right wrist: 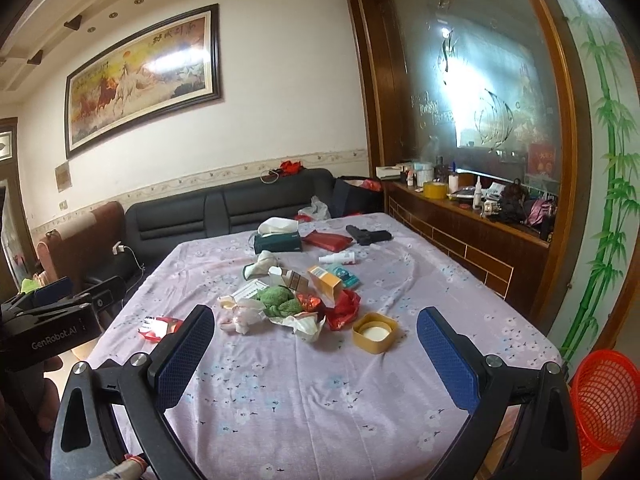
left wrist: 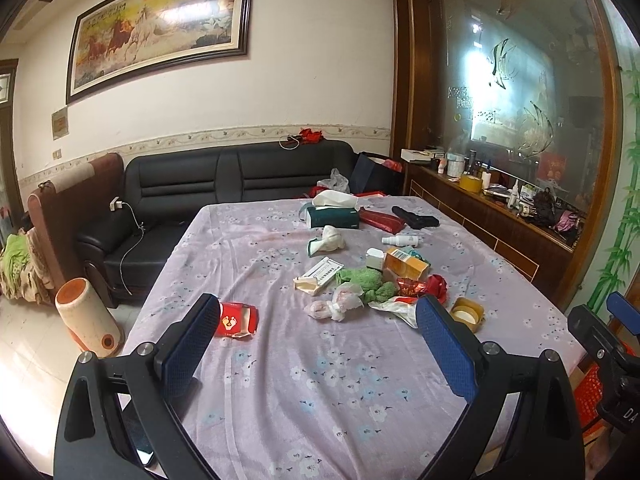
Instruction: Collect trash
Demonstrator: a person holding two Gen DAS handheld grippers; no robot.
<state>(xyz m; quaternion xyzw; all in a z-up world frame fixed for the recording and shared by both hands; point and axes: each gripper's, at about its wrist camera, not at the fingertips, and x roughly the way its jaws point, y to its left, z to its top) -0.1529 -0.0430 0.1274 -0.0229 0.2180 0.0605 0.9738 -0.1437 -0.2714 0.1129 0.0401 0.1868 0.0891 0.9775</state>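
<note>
i'm holding my left gripper (left wrist: pixel 316 328) spread wide and empty, the red wrapper (left wrist: pixel 236 320) lying just beside its left finger; my right gripper (right wrist: pixel 316 330) is gaping too, facing the trash pile (right wrist: pixel 292 304); the red basket (right wrist: pixel 604 400) is waiting rightmost.

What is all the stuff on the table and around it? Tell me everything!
table: 1, pink flowered cloth, centre
tissue box: 1, dark green, far end
spray bottle: 1, white, lying down past the pile
orange box: 1, in the pile
green cloth: 1, crumpled, in the pile
crumpled tissues: several, white, near side of the pile
red packet: 1, crushed, left side of the table
yellow lid: 1, upside down, right of the pile
red basket: 1, mesh, beside the table, right
sofa: 1, black, behind the table
left gripper: open, empty
right gripper: open, empty
</note>
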